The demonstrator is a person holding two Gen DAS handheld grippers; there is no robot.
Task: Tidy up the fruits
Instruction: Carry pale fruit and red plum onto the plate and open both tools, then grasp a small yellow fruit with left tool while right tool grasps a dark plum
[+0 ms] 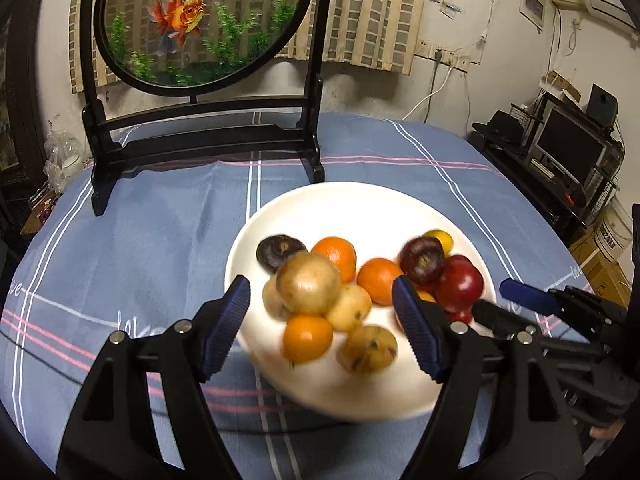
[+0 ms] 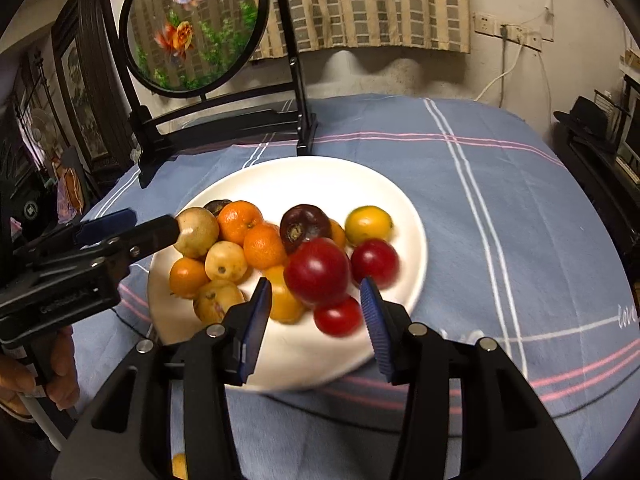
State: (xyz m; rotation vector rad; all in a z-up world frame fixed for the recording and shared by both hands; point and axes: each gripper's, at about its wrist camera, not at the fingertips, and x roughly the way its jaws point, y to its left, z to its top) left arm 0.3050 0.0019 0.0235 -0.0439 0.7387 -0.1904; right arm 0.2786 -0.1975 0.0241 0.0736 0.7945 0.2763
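A white plate [image 1: 340, 208] [image 2: 300, 180] on the blue plaid cloth holds a pile of oranges [image 1: 338, 256], pale brown fruits, dark purple fruits [image 1: 422, 260] and red fruits. My left gripper [image 1: 322, 296] is open wide over the plate's near left side. A pale brown fruit [image 1: 308, 284] [image 2: 196, 232] rests on the pile between its tips, with gaps on both sides. My right gripper [image 2: 316, 292] [image 1: 508, 308] is open at the plate's right. A big red fruit [image 2: 318, 272] [image 1: 460, 284] sits just ahead of its blue pads [image 2: 376, 328], apart from them.
A black stand with a round goldfish screen [image 1: 200, 136] [image 2: 224, 116] stands at the back of the table. A hand [image 2: 60, 364] grips the left tool. Something orange [image 2: 180, 466] shows under the right gripper. Shelves and a monitor [image 1: 568, 148] stand to the right.
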